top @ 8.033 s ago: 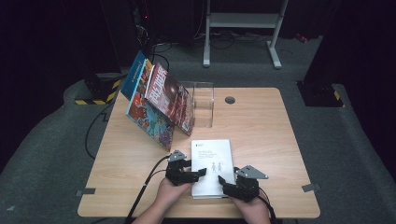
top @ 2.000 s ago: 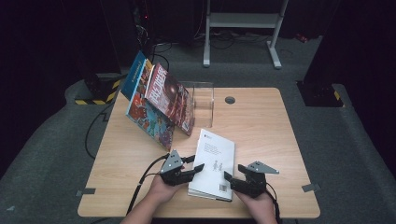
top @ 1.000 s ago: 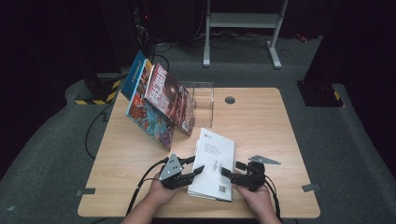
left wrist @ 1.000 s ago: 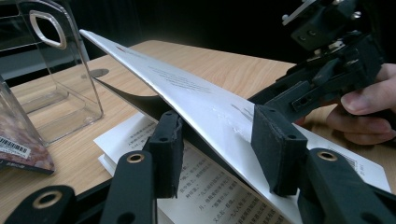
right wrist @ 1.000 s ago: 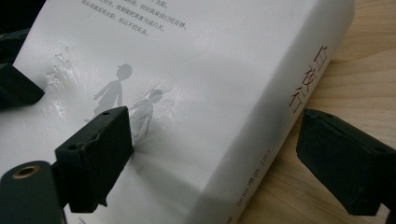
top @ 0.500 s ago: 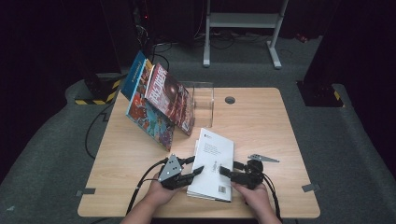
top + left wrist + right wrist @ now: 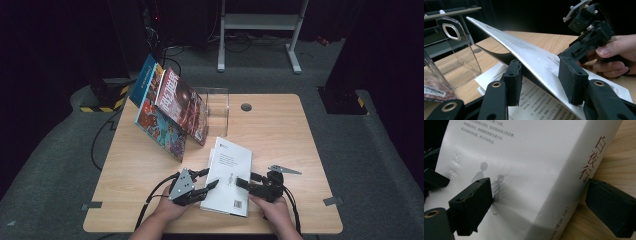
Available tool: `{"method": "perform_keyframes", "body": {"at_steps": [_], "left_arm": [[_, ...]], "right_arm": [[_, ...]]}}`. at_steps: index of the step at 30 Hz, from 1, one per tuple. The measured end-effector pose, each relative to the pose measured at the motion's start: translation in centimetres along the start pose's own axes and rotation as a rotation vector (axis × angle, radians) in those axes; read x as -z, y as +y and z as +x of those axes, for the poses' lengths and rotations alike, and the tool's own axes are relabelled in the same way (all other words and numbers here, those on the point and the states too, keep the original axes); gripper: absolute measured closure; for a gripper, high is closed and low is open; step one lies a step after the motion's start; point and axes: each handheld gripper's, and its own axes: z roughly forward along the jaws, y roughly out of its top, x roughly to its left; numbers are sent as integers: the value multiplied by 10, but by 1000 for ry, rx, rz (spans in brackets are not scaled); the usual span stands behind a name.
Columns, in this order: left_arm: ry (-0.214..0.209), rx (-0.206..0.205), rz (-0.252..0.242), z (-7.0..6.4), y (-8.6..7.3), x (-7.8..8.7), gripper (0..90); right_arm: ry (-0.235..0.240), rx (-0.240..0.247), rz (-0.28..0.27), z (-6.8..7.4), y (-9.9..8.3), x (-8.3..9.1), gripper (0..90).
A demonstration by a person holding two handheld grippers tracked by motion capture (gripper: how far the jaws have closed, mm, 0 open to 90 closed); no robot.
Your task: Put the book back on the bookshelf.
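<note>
The white paperback book [image 7: 229,176] lies on the wooden table [image 7: 280,130], just in front of the clear acrylic book stand [image 7: 216,111] and on the side of it nearer the person. Its front cover [image 7: 529,53] is lifted at a slant, with the printed page [image 7: 541,105] bared beneath. The left gripper [image 7: 202,180] sits at the book's left edge; in the left gripper view its jaws stand apart on either side of the raised cover, one under it and one over it, and I cannot tell whether the pads press it. The right gripper [image 7: 250,181] is at the book's right side, jaws wide, one pad resting on the cover, the other beside the spine [image 7: 574,185] above the table, not closed on anything. To the left of the stand, three colourful books [image 7: 172,110] lean against it.
</note>
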Motion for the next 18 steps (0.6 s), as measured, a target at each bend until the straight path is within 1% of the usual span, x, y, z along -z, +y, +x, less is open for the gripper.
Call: {"method": "perform_keyframes", "body": {"at_steps": [3,6,9,12,13,15,17,18], "left_arm": [[-1,-6,-2,0,0,0,546],[1,-12,-1,0,0,0,547],[1,-17,-6,-1,0,1,546],[1,-32,-10,-1,0,1,547],[1,-44,-20,-3,0,2,546],[-4,-59,-32,-3,1,4,547],[-12,-62,-39,-3,0,4,547],[-12,-63,-40,-3,0,5,547]], "right_arm": [[4,-1,1,-1,0,0,69],[11,-13,3,-1,0,0,68],[18,-6,3,-2,0,0,67],[25,-11,4,-2,1,0,67],[29,-12,3,-2,1,0,66],[44,-16,0,-3,1,1,67],[79,-28,9,-5,2,1,71],[89,-36,13,-6,2,1,71]]}}
